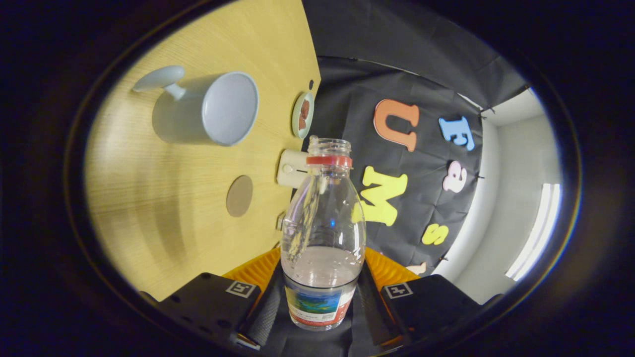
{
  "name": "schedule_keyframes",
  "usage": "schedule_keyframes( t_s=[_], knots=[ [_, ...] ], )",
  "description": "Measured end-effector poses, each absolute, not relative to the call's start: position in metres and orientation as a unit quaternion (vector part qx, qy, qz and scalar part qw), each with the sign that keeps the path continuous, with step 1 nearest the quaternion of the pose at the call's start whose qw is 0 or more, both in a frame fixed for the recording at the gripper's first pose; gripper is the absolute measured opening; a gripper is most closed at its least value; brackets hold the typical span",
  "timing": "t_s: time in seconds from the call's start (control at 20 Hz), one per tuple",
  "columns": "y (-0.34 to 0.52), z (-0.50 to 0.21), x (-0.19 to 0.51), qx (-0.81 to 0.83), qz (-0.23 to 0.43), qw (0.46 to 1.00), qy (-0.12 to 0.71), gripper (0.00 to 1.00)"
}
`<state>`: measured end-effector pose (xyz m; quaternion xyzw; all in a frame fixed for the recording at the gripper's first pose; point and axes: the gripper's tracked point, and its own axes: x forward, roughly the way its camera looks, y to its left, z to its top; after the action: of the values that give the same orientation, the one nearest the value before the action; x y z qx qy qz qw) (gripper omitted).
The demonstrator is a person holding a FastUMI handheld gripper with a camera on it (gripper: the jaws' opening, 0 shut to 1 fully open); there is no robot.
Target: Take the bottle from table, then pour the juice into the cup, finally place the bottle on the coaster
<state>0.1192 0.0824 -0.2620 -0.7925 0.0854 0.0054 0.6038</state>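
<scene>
My gripper is shut on a clear plastic bottle, both fingers pressing on its labelled lower body. The bottle has a red neck ring and no cap, and holds a little clear liquid that pools near the fingers. The whole view is rolled, so the wooden table stands like a wall to the left of the bottle. A pale blue mug with a rounded handle stands on the table, beyond and to the left of the bottle's mouth. A round brown coaster lies on the table between the mug and the fingers.
A small cream device sits at the table's edge just behind the bottle's neck. A small green dish with something brown in it sits at the same edge, beyond the mug. The black booth cloth hangs behind the bottle.
</scene>
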Motion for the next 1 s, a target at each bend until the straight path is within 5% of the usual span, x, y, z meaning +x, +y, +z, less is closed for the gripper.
schedule_keyframes(
  t_s=[1.0],
  knots=[
    [0.0859, -0.2526, 0.1110, -0.806, -0.003, 0.586, 0.087, 0.79]
  ],
)
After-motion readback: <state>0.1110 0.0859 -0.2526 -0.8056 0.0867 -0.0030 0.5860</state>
